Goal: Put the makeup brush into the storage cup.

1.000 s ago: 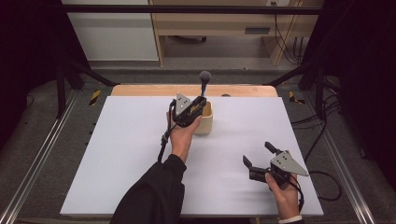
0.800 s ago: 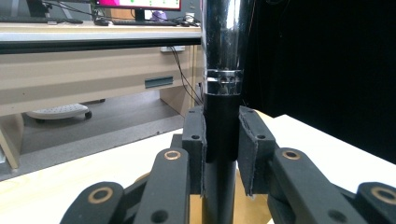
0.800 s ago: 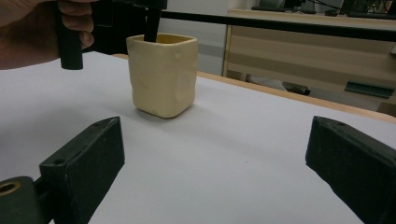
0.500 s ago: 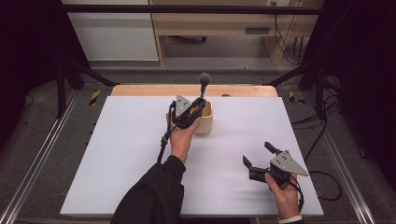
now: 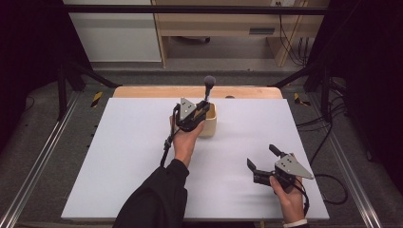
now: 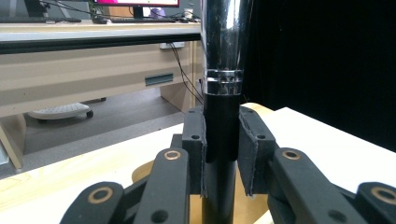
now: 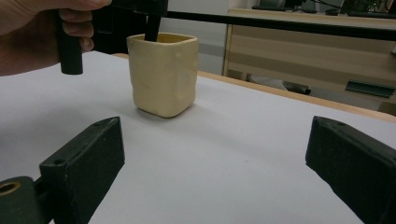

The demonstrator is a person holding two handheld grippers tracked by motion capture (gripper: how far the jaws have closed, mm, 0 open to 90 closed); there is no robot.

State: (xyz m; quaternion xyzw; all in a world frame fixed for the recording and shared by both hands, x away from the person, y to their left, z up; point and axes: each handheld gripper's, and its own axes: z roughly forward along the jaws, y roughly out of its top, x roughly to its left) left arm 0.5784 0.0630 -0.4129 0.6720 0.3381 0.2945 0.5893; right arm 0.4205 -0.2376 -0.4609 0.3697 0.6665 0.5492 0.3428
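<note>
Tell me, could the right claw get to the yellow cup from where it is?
Probably yes: the right claw is open, and bare table lies between it and the cup. The left claw grips the brush inside.

You are working at a white table (image 5: 119,156) with a wooden edge (image 5: 142,91) showing along its far side, and grey carpet (image 5: 43,142) is lying around it with metal rails (image 5: 28,180) running down both sides. Beyond the table a pale wooden desk (image 5: 228,23) is standing next to a white cabinet (image 5: 114,33), with cables (image 5: 285,33) hanging by the desk. Black curtains (image 5: 370,71) are darkening both sides of the room, while the light is falling evenly on the tabletop.
</note>
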